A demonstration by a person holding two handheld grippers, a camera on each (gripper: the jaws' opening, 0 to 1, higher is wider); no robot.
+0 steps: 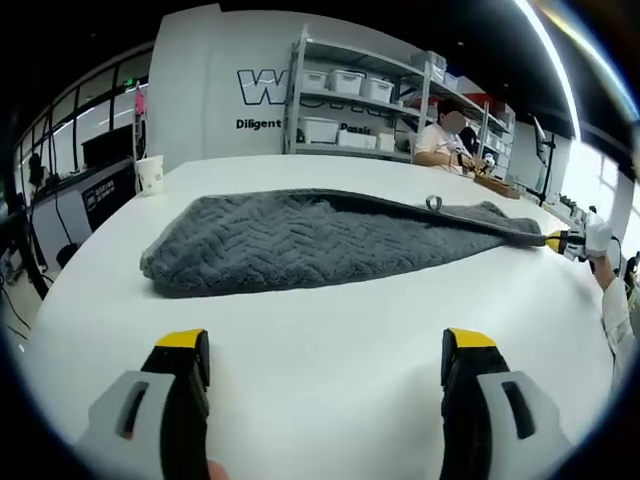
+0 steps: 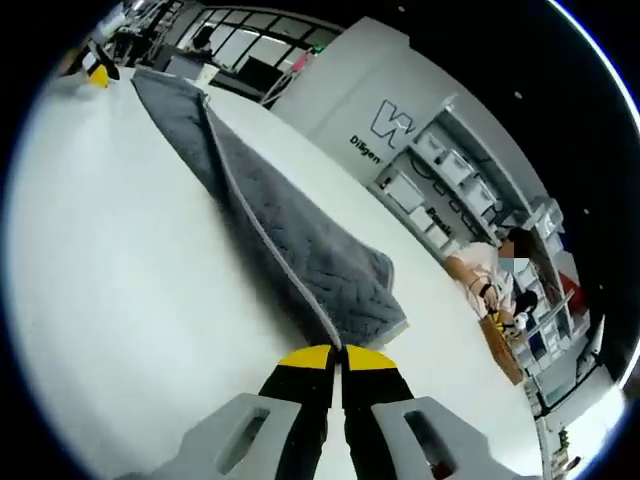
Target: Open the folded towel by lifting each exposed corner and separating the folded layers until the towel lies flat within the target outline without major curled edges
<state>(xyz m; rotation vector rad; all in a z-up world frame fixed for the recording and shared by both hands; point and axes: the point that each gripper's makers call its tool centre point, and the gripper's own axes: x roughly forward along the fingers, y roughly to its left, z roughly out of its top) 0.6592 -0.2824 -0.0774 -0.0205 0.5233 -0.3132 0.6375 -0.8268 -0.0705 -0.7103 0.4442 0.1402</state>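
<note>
A wide white table [image 1: 330, 340] stood in a workroom with storage shelves [image 1: 355, 95] against the back wall, a paper cup [image 1: 150, 173] near the table's far left edge and a person seated [image 1: 440, 140] at the far side. The grey towel [image 1: 300, 240] lay folded across the middle of the table, with its hanging loop [image 1: 434, 203] showing on the upper edge. The left gripper [image 1: 325, 360] hovered over bare table just short of the towel with its jaws wide apart, while the right gripper [image 2: 338, 360] had its yellow-tipped jaws pinched together on one towel corner [image 2: 333, 340], pulling that edge taut.
</note>
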